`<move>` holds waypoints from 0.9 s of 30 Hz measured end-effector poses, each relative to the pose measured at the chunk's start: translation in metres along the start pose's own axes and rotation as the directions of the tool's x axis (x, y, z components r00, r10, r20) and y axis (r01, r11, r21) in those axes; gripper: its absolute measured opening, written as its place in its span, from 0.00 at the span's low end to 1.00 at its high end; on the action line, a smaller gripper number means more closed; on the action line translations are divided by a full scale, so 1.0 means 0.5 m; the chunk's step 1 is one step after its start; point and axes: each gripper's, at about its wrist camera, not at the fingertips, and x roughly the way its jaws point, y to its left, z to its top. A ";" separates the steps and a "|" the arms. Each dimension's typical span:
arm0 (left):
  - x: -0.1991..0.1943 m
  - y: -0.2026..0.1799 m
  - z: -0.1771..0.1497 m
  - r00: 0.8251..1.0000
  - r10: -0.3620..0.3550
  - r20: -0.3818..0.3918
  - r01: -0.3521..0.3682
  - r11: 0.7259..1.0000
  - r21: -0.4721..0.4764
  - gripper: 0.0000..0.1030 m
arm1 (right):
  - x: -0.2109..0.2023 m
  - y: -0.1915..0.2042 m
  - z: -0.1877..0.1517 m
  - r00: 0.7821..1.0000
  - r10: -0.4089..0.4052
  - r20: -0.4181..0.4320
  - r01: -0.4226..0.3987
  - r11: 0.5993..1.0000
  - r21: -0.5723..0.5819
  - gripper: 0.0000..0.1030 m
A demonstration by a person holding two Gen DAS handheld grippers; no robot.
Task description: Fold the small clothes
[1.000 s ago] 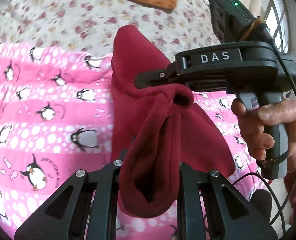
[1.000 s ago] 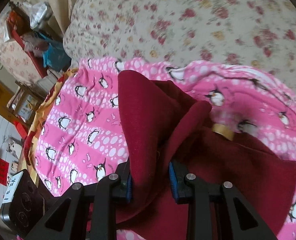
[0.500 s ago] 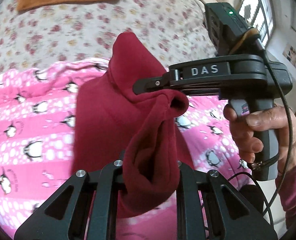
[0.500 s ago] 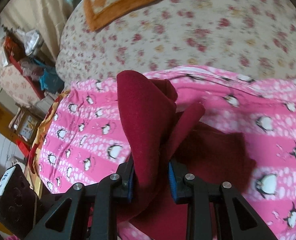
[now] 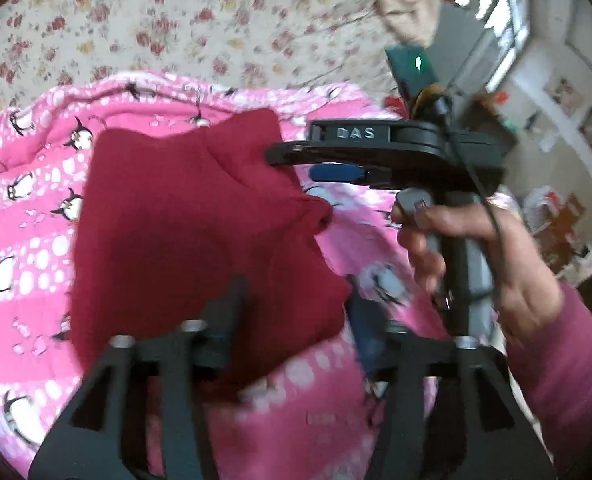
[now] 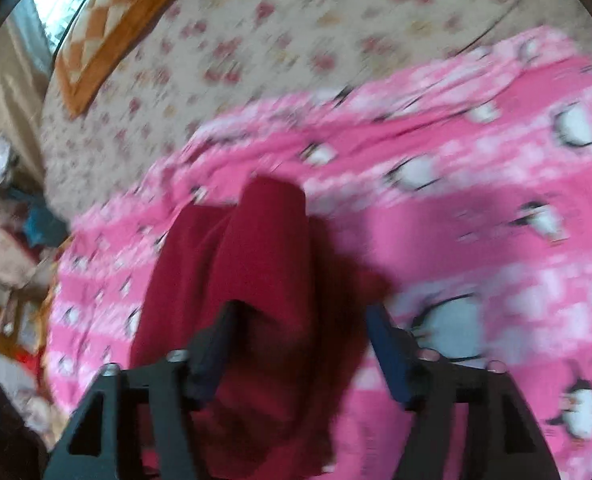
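A dark red fleece garment (image 5: 184,232) lies folded over on the pink penguin blanket (image 5: 24,240). My left gripper (image 5: 292,320) hovers over its near edge with its jaws opening. The cloth lies between and under the fingers, and neither pad presses on it. In the left wrist view a hand (image 5: 476,248) holds my right gripper (image 5: 296,162) side-on at the garment's right corner. In the blurred right wrist view my right gripper (image 6: 300,344) has its jaws opening over the garment (image 6: 248,280), with the cloth loose between them.
A floral bedsheet (image 5: 216,20) lies beyond the blanket (image 6: 476,240), with an orange patterned cushion (image 6: 112,28) at the far side. A window (image 5: 504,24) and room clutter (image 5: 556,216) are off the bed's right edge. More clutter (image 6: 4,216) lies off the left edge.
Both grippers' jaws have spread and let go of the red garment. It was hanging bunched between them and now lies flat on the blanket. Both hands swung across the bed.
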 end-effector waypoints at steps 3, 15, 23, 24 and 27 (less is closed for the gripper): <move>-0.083 0.025 -0.014 0.998 0.019 0.064 -0.020 1.000 0.012 0.60 | -0.059 -0.006 -0.007 0.999 0.002 0.040 -0.002 1.000 0.008 0.63; 0.003 0.110 -0.063 0.964 0.264 -0.025 -0.265 0.959 -0.097 0.60 | -0.036 0.179 -0.145 0.997 -0.078 -0.026 0.062 0.919 -0.390 0.52; 0.010 0.112 -0.064 0.956 0.291 -0.025 -0.292 0.952 -0.096 0.60 | -0.076 0.157 -0.145 0.999 -0.045 0.025 0.051 0.941 -0.334 0.48; 0.011 0.112 -0.063 0.956 0.292 -0.025 -0.293 0.951 -0.102 0.60 | -0.087 0.162 -0.136 0.997 -0.041 0.058 0.058 0.944 -0.324 0.49; 0.016 0.113 -0.062 0.953 0.303 -0.026 -0.304 0.947 -0.108 0.61 | -0.069 0.182 -0.104 0.994 -0.069 0.091 0.096 0.936 -0.337 0.49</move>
